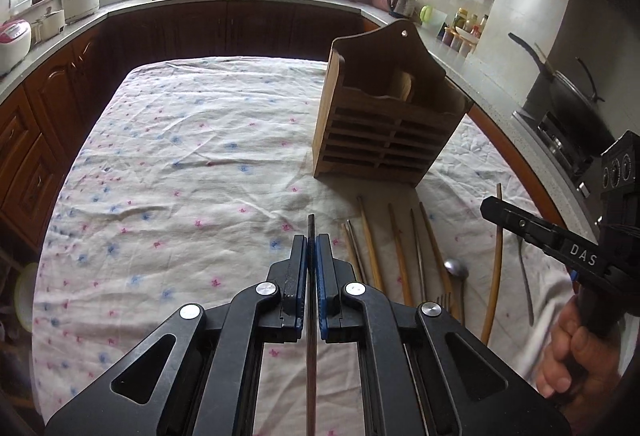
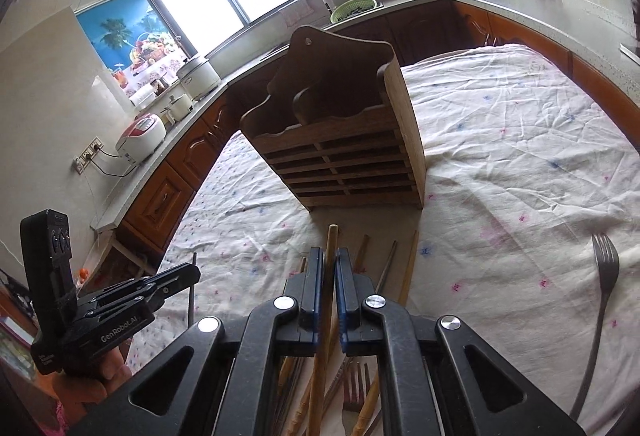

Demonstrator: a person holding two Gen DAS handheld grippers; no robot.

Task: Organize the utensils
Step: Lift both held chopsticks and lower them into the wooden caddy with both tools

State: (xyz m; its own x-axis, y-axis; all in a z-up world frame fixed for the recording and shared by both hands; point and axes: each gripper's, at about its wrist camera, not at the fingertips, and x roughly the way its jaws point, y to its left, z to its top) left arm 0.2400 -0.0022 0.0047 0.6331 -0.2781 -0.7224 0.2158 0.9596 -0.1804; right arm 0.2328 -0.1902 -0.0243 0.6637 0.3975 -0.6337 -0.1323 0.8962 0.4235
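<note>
The left gripper (image 1: 311, 250) pinches a thin dark chopstick (image 1: 311, 336). The right gripper (image 2: 329, 268) squeezes a wooden chopstick (image 2: 331, 240) (more sticks lie below), near the wooden holder (image 2: 340, 140).

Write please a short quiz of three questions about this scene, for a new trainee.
1. True or false: the left gripper is shut on a thin dark chopstick.
2. What does the right gripper hold? A) a fork B) a wooden chopstick C) nothing
3. Fill in: the wooden utensil holder stands upright on the ____ tablecloth.

Key
1. True; the stick runs between its closed pads.
2. B; the wooden chopstick sits between the pads, while a fork lies apart on the cloth.
3. Floral.
</note>
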